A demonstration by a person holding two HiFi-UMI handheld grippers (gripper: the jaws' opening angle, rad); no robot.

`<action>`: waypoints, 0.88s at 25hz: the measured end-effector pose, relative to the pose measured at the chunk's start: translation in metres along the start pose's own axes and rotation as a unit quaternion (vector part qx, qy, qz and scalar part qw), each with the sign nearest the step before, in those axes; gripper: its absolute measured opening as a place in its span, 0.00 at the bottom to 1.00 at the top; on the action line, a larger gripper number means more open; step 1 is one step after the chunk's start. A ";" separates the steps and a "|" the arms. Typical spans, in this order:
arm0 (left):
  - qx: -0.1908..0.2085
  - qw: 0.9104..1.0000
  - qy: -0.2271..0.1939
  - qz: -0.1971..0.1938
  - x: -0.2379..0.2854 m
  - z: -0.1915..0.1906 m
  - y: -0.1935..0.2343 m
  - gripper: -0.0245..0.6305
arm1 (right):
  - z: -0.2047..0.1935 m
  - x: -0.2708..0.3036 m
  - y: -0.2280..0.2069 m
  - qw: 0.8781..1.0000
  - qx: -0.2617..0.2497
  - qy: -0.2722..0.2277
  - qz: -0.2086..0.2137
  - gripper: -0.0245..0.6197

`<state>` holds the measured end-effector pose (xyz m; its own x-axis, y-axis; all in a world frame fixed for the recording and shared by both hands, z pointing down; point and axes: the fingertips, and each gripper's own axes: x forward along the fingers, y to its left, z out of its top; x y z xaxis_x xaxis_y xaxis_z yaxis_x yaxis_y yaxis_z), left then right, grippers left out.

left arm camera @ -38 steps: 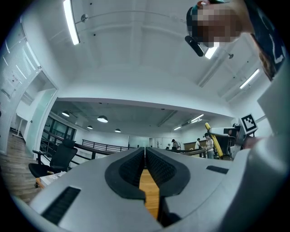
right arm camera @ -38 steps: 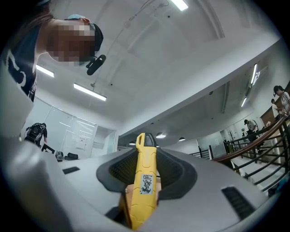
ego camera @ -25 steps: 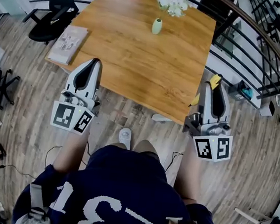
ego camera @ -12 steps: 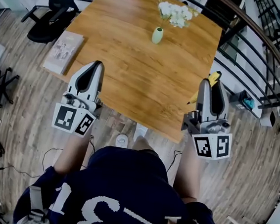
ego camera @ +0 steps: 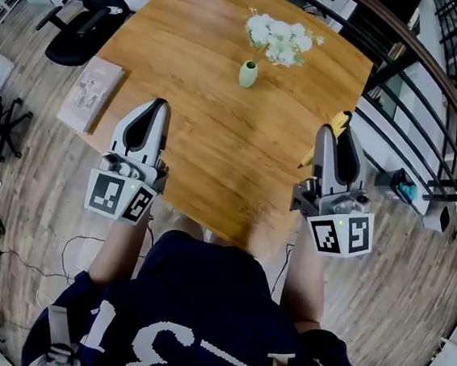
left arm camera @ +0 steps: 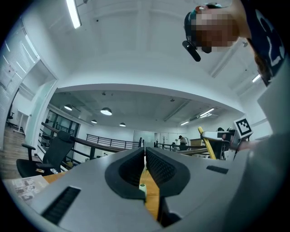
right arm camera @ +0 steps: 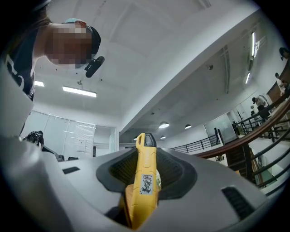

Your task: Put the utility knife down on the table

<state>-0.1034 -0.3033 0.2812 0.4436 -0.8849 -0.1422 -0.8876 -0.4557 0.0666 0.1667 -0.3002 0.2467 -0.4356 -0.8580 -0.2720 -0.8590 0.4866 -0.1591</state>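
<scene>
A yellow utility knife (right arm camera: 144, 181) stands clamped between the jaws of my right gripper (right arm camera: 146, 170), its black-tipped end sticking up past them. In the head view that right gripper (ego camera: 334, 131) hovers over the right edge of the wooden table (ego camera: 218, 128), and the knife (ego camera: 338, 125) pokes out at its tip. My left gripper (ego camera: 149, 117) hangs over the table's near left edge, jaws pressed together with nothing between them. In the left gripper view, the left gripper (left arm camera: 144, 159) shows only a thin slit between its ribbed pads.
A small green vase (ego camera: 248, 74) and a bunch of white flowers (ego camera: 281, 37) sit at the table's far middle. A book (ego camera: 89, 94) lies at the left edge. A black office chair (ego camera: 82, 18) stands left of the table, a railing (ego camera: 433, 86) runs along the right.
Both grippers have come forward from over the floor to over the table's near part. The knife stays clamped in the right one, and the left stays shut.
</scene>
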 end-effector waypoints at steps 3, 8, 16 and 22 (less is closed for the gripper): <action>-0.003 1.000 0.026 0.002 0.012 -0.024 0.000 0.07 | -0.030 0.012 -0.015 0.999 0.008 0.031 -0.002 0.25; -0.018 0.998 0.061 0.001 0.035 -0.067 0.009 0.07 | -0.098 0.025 -0.037 0.994 0.007 0.104 -0.017 0.25; -0.038 0.992 0.114 -0.025 0.058 -0.135 0.015 0.07 | -0.248 0.014 -0.070 0.964 0.037 0.255 -0.069 0.25; -0.067 0.985 0.155 -0.031 0.059 -0.172 0.017 0.07 | -0.341 -0.002 -0.079 0.927 0.001 0.366 -0.085 0.25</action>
<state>-0.0715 -0.3796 0.4439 0.5313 -0.8326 0.1567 -0.8427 -0.5002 0.1991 0.1438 -0.3931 0.5830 -0.3601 -0.8033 0.4743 -0.9319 0.3339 -0.1420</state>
